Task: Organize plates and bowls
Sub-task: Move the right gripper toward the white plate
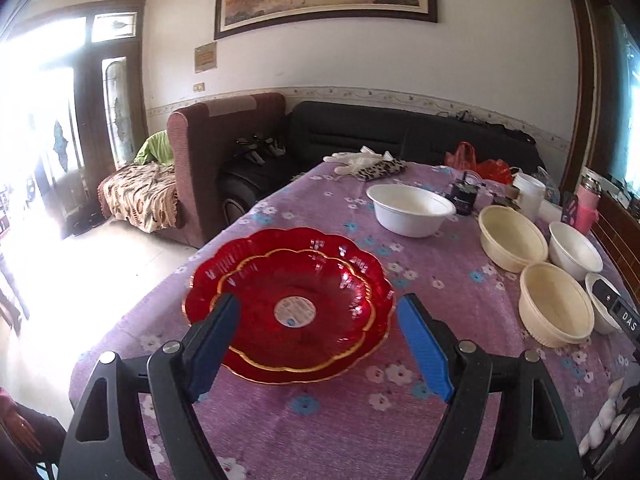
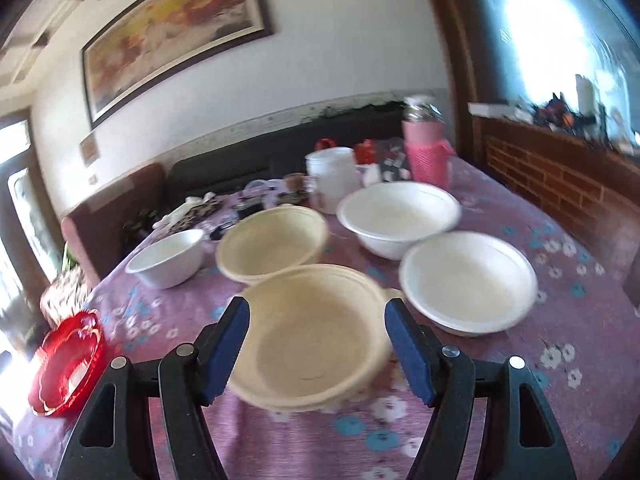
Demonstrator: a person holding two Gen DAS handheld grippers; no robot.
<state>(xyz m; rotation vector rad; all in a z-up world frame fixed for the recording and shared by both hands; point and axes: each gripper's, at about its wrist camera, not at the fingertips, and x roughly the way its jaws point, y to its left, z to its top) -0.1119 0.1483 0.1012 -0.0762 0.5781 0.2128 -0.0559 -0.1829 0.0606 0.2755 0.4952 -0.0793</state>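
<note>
Left wrist view: left tool (image 1: 316, 312) spread apart above the purple flowered desk (image 1: 320, 432), blue pads either side of two stacked red plates (image 1: 292, 300), nothing clamped, pads clear of the rims. Smaller gold-edged plate nested inside the larger, round sticker at the centre. Beyond the red plates, a white bowl (image 1: 410, 208) alone near the far end of the desk. To the right of the red plates, two cream bowls (image 1: 556, 304) side by side, with another white bowl (image 1: 576, 252) just past them. Pink flask (image 1: 586, 208) at the far right edge of the desk, sofa (image 1: 400, 136) and armchair (image 1: 216, 152) behind it.

Right wrist view, blurred: right tool (image 2: 318, 318) likewise apart, pads flanking the nearest cream bowl (image 2: 312, 340) without pressing on it, bowl resting on the desk (image 2: 520, 420). Second cream bowl (image 2: 272, 242) just behind the nearest one. Two white bowls (image 2: 468, 280) to the right of the nearest cream bowl, one behind the other, rims close together. Small white bowl (image 2: 168, 258) well to its left. Red plates (image 2: 66, 364) far left, at the desk's edge. Pink flask (image 2: 426, 152) and white tub (image 2: 332, 176) beyond the bowls, framed painting (image 2: 172, 32) on the wall above.
</note>
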